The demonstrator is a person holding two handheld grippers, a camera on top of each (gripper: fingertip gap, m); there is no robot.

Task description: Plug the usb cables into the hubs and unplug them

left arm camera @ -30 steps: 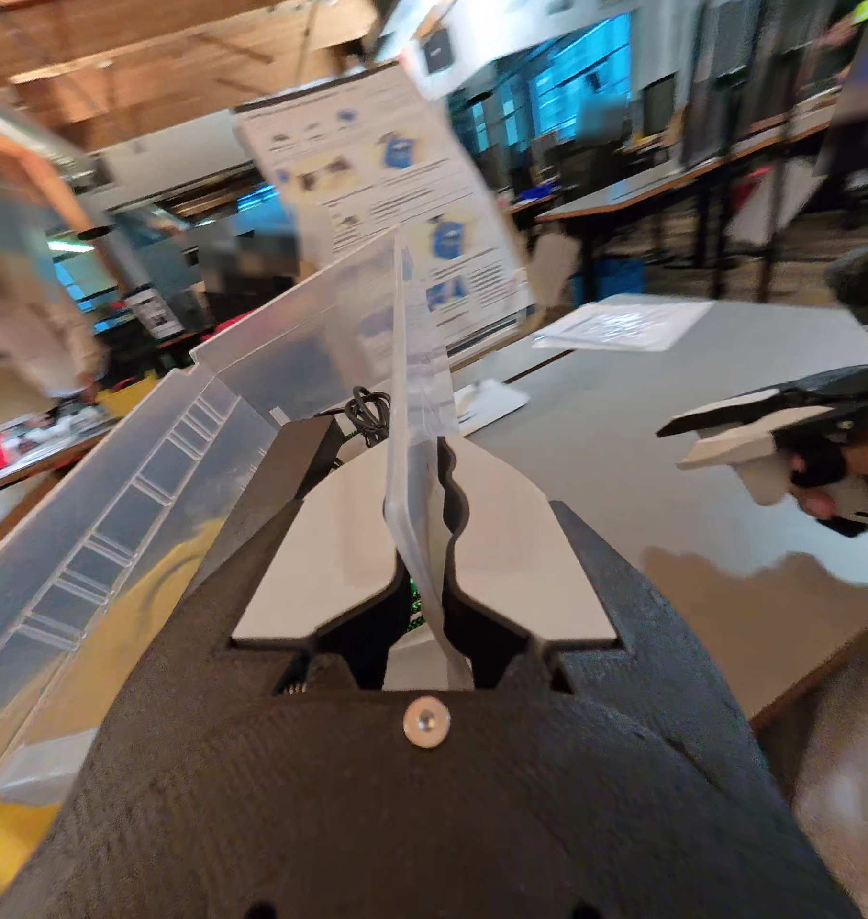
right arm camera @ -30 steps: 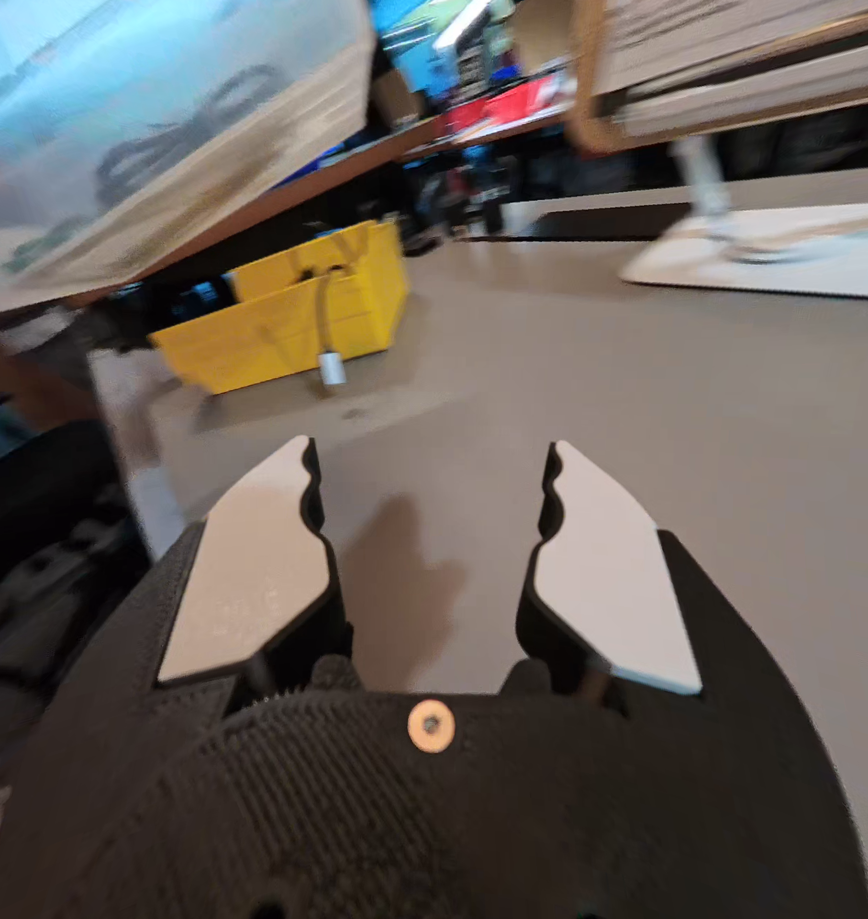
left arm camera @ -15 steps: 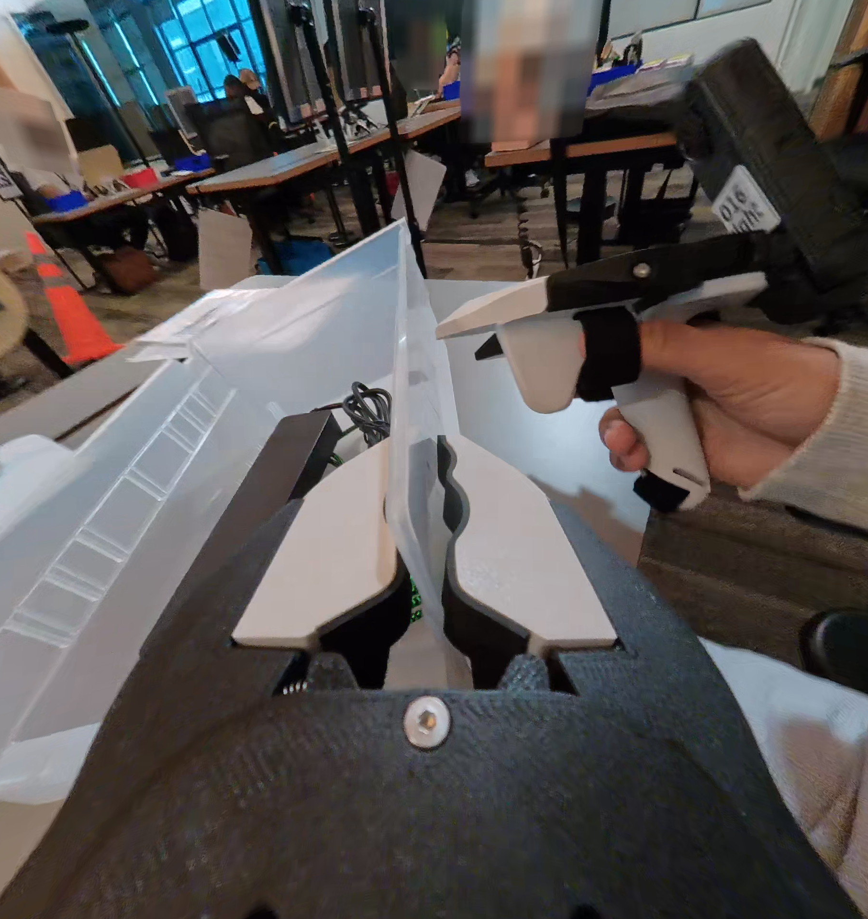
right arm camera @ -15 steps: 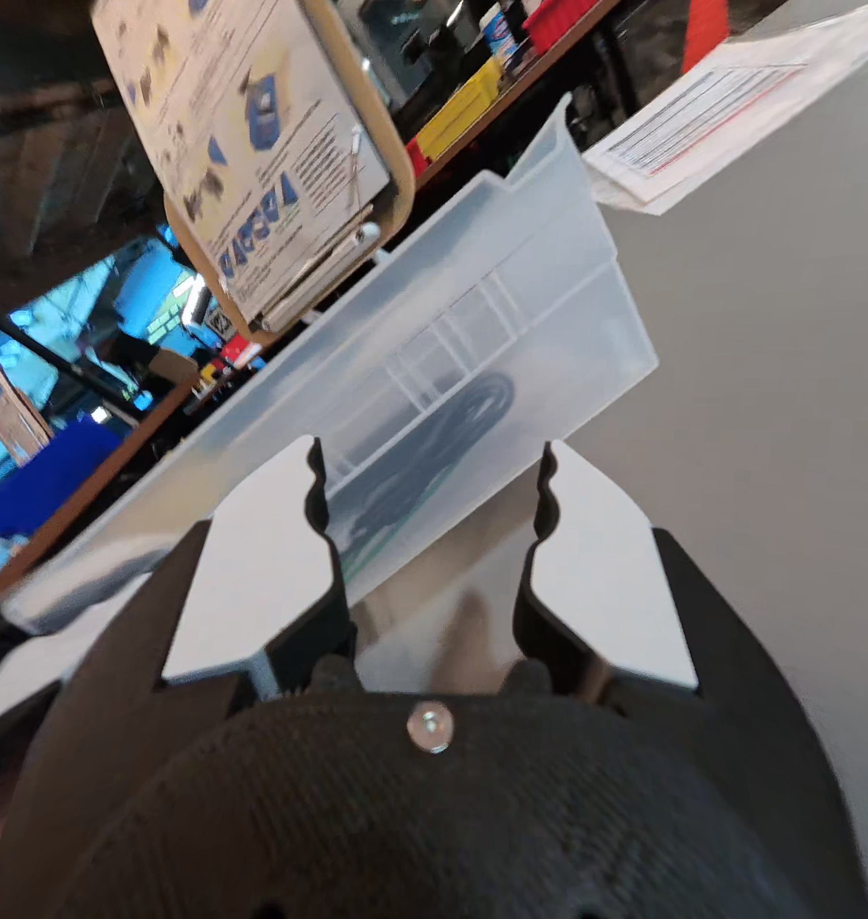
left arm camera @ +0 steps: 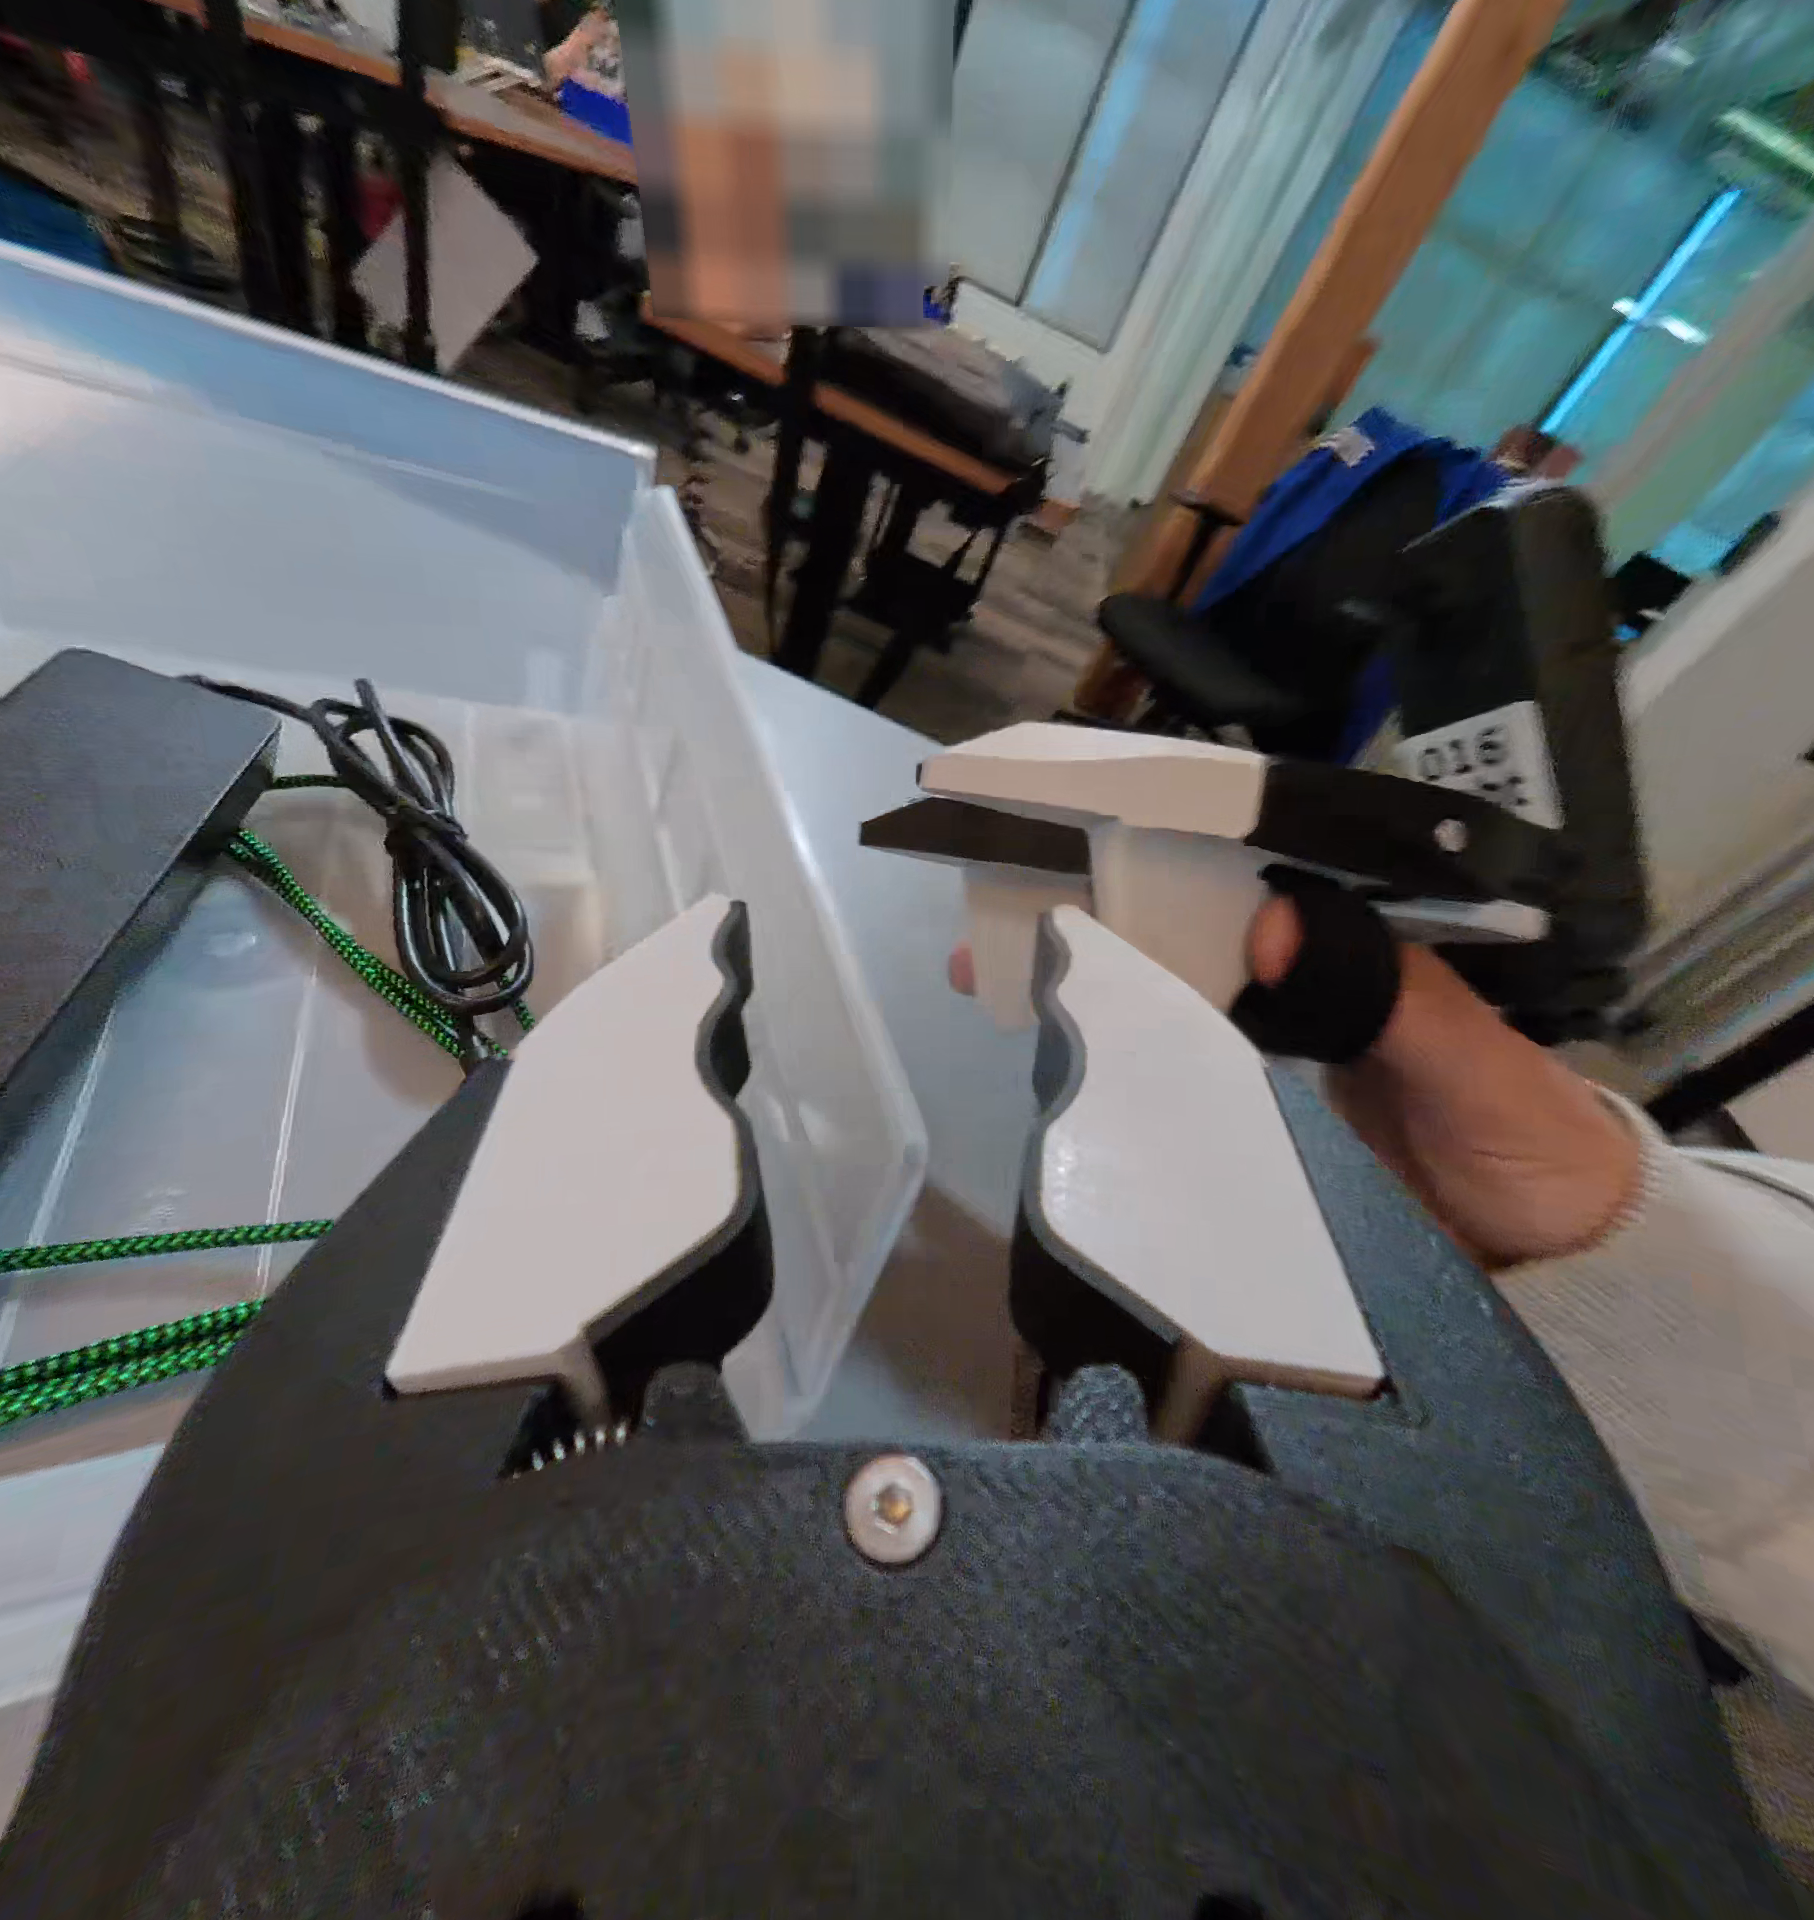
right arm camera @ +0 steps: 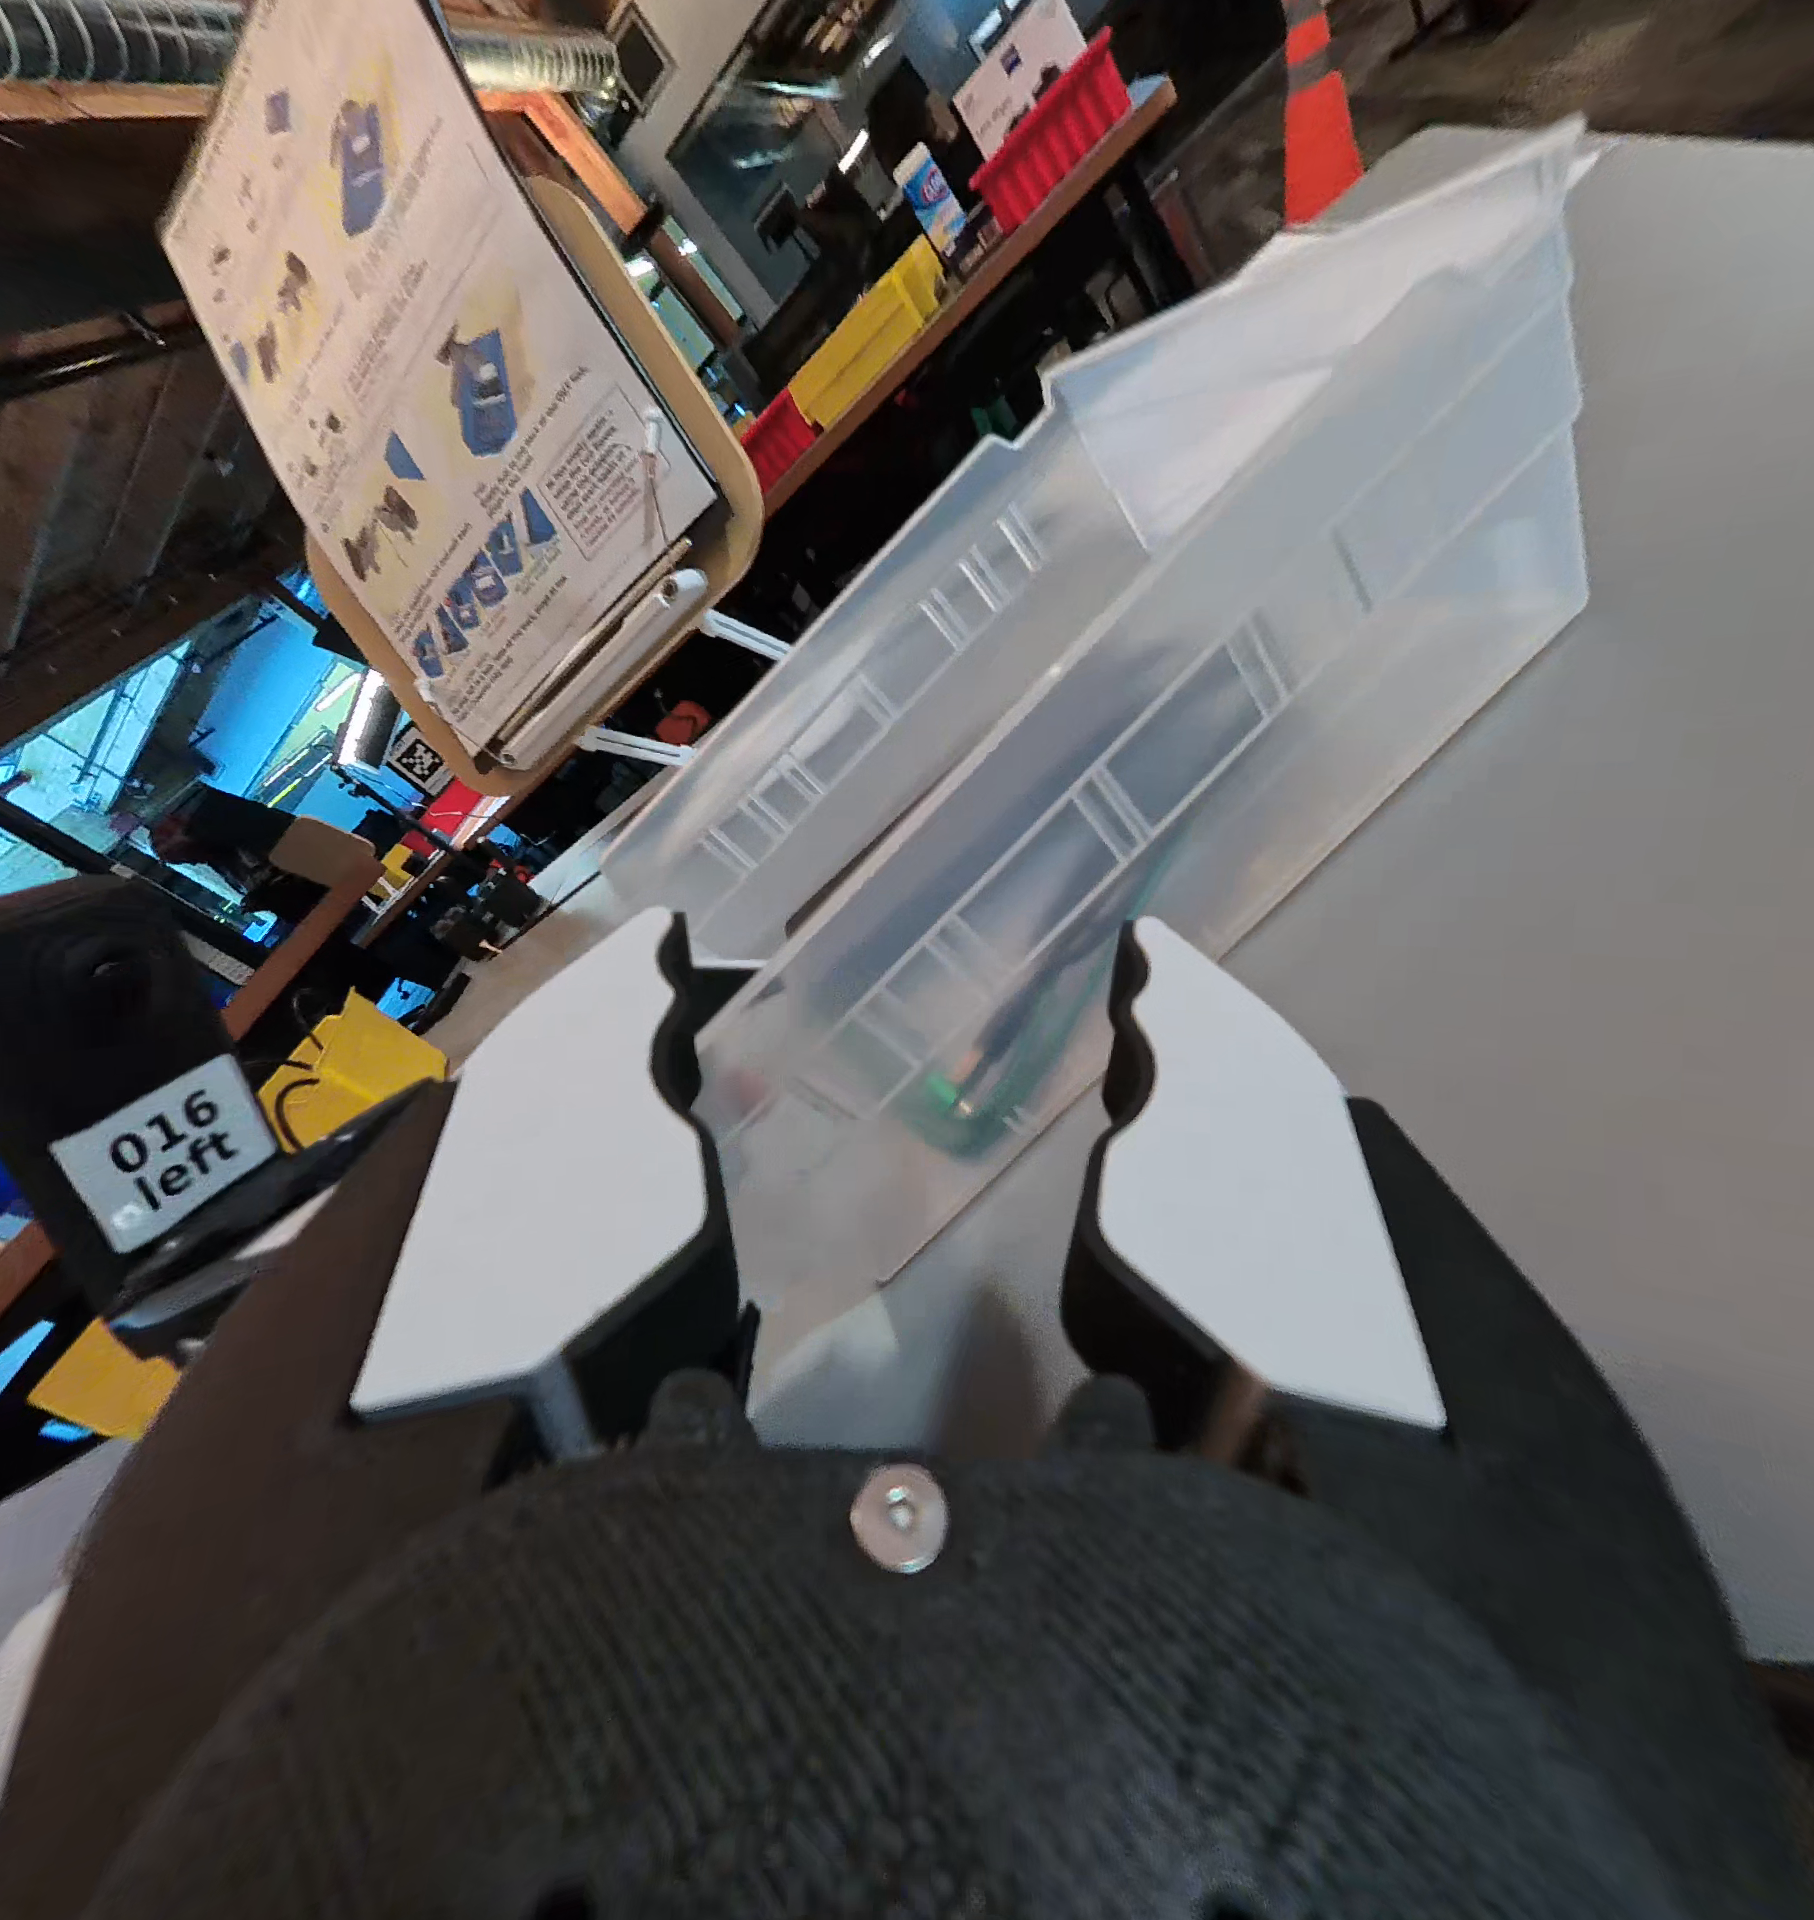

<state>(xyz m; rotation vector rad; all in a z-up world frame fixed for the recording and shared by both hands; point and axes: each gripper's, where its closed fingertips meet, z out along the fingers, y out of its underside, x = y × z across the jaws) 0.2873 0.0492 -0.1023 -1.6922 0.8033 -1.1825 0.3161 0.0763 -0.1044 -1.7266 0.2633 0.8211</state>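
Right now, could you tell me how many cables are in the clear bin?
2: a black cable coiled beside the black hub, and a green braided cable trailing across the bin floor toward the near edge. More may be hidden.

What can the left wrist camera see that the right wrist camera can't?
Only the left wrist view looks into the clear bin: a flat black box, a tangled black cable and a green braided cable. It also shows a hand holding the open right gripper.

Only the right wrist view shows a clipboard and an orange cone.

Both show the clear bin and the open left gripper.
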